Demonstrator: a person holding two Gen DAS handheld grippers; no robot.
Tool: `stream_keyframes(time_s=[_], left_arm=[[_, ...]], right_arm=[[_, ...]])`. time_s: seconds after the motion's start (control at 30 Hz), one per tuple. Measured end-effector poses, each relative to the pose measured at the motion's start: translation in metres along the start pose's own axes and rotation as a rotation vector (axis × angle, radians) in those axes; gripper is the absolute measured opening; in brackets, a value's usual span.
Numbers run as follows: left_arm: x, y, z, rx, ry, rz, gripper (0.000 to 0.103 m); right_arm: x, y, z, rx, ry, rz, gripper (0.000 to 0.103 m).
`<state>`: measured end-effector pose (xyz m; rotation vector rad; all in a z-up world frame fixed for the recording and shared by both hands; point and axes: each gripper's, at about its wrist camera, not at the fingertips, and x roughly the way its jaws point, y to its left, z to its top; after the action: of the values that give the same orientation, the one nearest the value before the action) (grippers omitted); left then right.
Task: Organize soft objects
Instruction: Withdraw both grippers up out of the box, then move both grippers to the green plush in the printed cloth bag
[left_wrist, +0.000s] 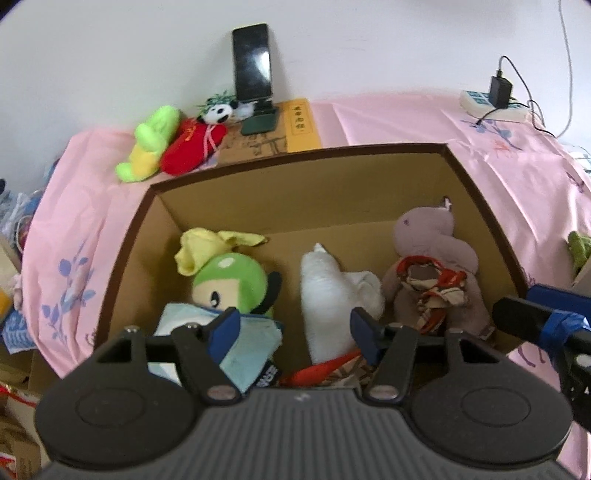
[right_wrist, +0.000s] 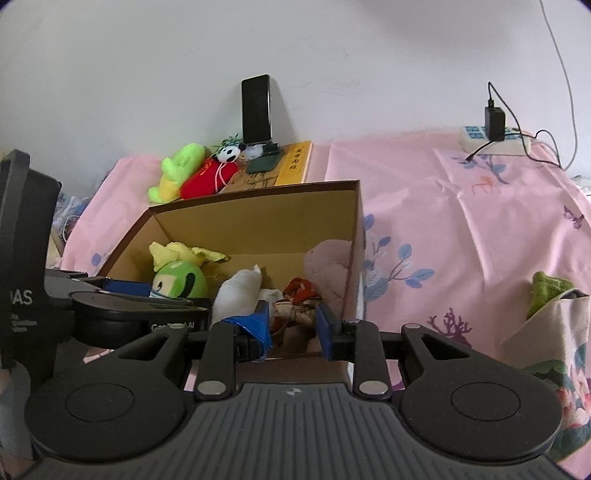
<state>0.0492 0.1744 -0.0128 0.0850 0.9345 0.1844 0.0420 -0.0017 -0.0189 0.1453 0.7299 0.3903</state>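
Note:
An open cardboard box (left_wrist: 476, 192) sits on the pink flowered sheet. Inside lie a round green plush (left_wrist: 229, 277) under a yellow cloth (left_wrist: 203, 247), a white plush (left_wrist: 328, 280), a mauve plush (left_wrist: 428, 236) wearing a red patterned scarf (left_wrist: 432, 284), a light blue cloth (left_wrist: 251, 339) and a red-orange piece (left_wrist: 321, 369). My left gripper (left_wrist: 295, 328) hangs open over the near part of the box, with nothing between its fingers. My right gripper (right_wrist: 293, 326) stands at the box's near right corner, its fingers apart and holding nothing; the scarf (right_wrist: 299, 295) shows behind the gap.
Behind the box against the wall lie a green and yellow plush (left_wrist: 149, 144), a red plush (left_wrist: 192, 146) and a small panda (left_wrist: 218, 110), beside a phone on a stand (left_wrist: 251, 62) and a yellow book (left_wrist: 301, 123). A power strip (left_wrist: 491, 103) sits far right. A cloth bag (right_wrist: 554, 332) holds something green (right_wrist: 546, 291).

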Motion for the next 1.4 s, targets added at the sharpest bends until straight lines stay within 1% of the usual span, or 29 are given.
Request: stream_keyframes(time_s=[0.07, 0.3, 0.43, 0.53, 0.73, 0.93, 1.03, 1.17, 1.3, 1.4], left_arm=[[-0.001, 0.004, 0.001, -0.012, 0.005, 0.004, 0.062], [-0.001, 0.017, -0.001, -0.052, 0.030, 0.001, 0.062], [-0.002, 0.025, 0.002, -0.079, 0.044, 0.001, 0.062], [-0.001, 0.027, 0.001, -0.097, 0.069, -0.010, 0.062], [-0.005, 0.016, -0.001, -0.091, 0.084, -0.003, 0.062], [-0.016, 0.004, -0.005, -0.150, 0.077, 0.010, 0.062], [-0.021, -0.006, -0.007, -0.158, 0.085, -0.007, 0.062], [-0.030, -0.022, -0.008, -0.167, 0.053, -0.036, 0.062], [-0.035, -0.047, -0.011, -0.154, 0.037, -0.082, 0.062], [-0.038, -0.069, -0.013, -0.126, 0.018, -0.109, 0.062]], right_arm=[[0.001, 0.004, 0.002, -0.004, 0.004, 0.007, 0.010], [0.009, 0.020, 0.006, -0.011, 0.037, -0.010, 0.010], [0.009, 0.024, 0.010, -0.017, 0.040, -0.030, 0.010], [0.010, 0.019, 0.009, 0.012, 0.046, -0.028, 0.010], [0.011, 0.001, 0.003, 0.074, 0.086, -0.008, 0.010], [0.006, -0.018, 0.003, 0.082, 0.094, 0.048, 0.009], [0.000, -0.029, 0.005, 0.085, 0.094, 0.110, 0.009], [-0.014, -0.048, 0.004, 0.076, 0.047, 0.168, 0.010], [-0.021, -0.079, -0.005, 0.109, 0.045, 0.202, 0.010], [-0.021, -0.107, -0.013, 0.151, 0.060, 0.189, 0.010]])
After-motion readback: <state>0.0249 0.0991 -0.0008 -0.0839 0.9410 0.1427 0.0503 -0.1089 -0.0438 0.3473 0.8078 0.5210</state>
